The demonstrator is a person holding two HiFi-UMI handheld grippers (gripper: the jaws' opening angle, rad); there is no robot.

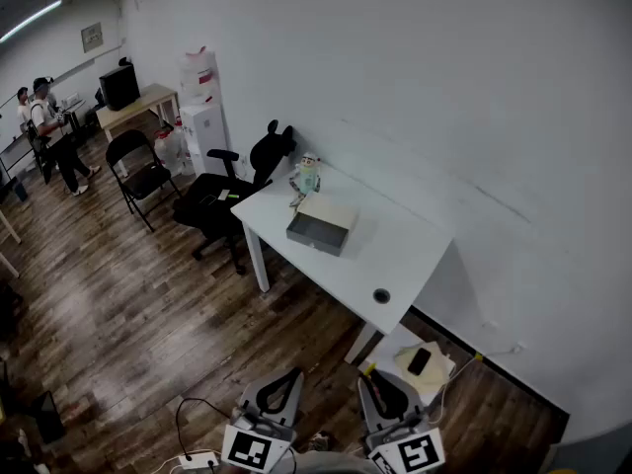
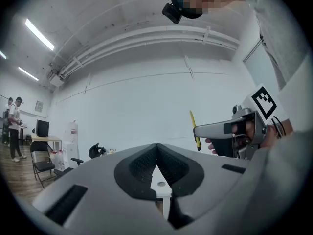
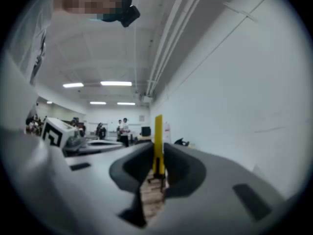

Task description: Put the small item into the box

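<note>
I am holding the small item (image 3: 158,140), a thin yellow strip, clenched upright in the right gripper (image 3: 157,166), so I am counting the pickup as done. The left gripper (image 2: 157,153) is sitting closed on nothing, its jaws meeting at the tips. Both are hanging low over the wood floor (image 1: 148,304), well apart from the box (image 1: 319,228). That leaves the carry across and the drop into it, as I am judging it.

The box is lying on the white desk (image 1: 400,255) and, from this far off, seems to be open at the top. Just behind the box a small pale figure (image 1: 307,176) is standing, and on my side of the box a dark round spot (image 1: 381,295) is showing in the desktop. In the head view, a black office chair (image 1: 232,181) is sitting left of the box. Farther that way a folding chair (image 1: 138,171), a water dispenser (image 1: 202,107) and people (image 1: 49,131) are standing. A plain white wall (image 1: 444,87) is running behind the box.
</note>
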